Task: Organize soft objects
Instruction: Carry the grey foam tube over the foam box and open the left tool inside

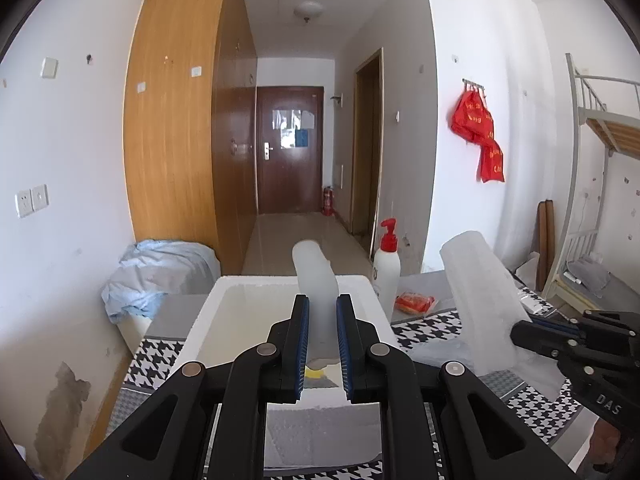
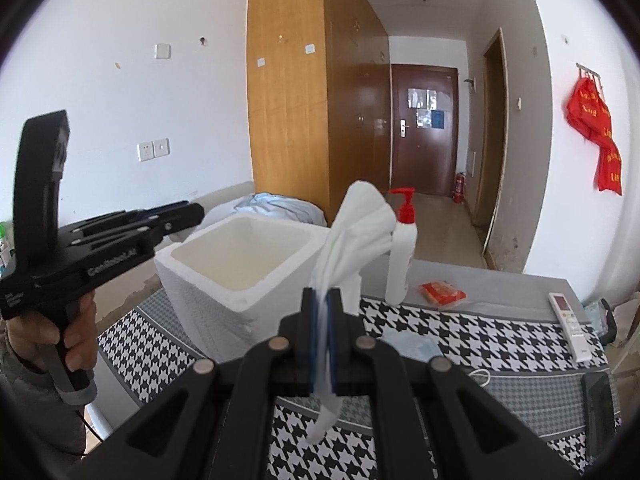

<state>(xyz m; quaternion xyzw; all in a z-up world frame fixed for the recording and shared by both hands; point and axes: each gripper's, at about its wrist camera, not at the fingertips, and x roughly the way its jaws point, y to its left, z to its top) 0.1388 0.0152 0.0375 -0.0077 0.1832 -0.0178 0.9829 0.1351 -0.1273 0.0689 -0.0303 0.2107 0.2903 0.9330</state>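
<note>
A: Item one, left claw (image 1: 322, 330)?

B: Closed most of the way on a pale translucent soft piece (image 1: 316, 280), which stands up between its blue pads, directly above the open white foam box (image 1: 208, 312). Not yet released.

A: Item two, right claw (image 2: 325, 336)?

B: Pinched nearly flat on a white soft sheet (image 2: 356, 228), crumpled, fanning upward with a tail hanging below the pads. It is held in the air just right of the foam box, over the houndstooth-patterned surface (image 2: 500, 344).

A: Box contents?

B: What shows of the floor looks bare from the right wrist view; in the left wrist view something yellow shows low behind the held piece, not identifiable.

A: Remaining on the surface?

B: A light blue face mask (image 2: 412, 346) near the right claw, likely still to be stored. Also a red packet (image 2: 442, 293), a pump bottle (image 2: 402, 248) and a remote control (image 2: 570, 326), probably not soft goods.

A: Progress?

B: By my estimate, early to middle: two pieces in hand, neither deposited, at least one left.
</note>
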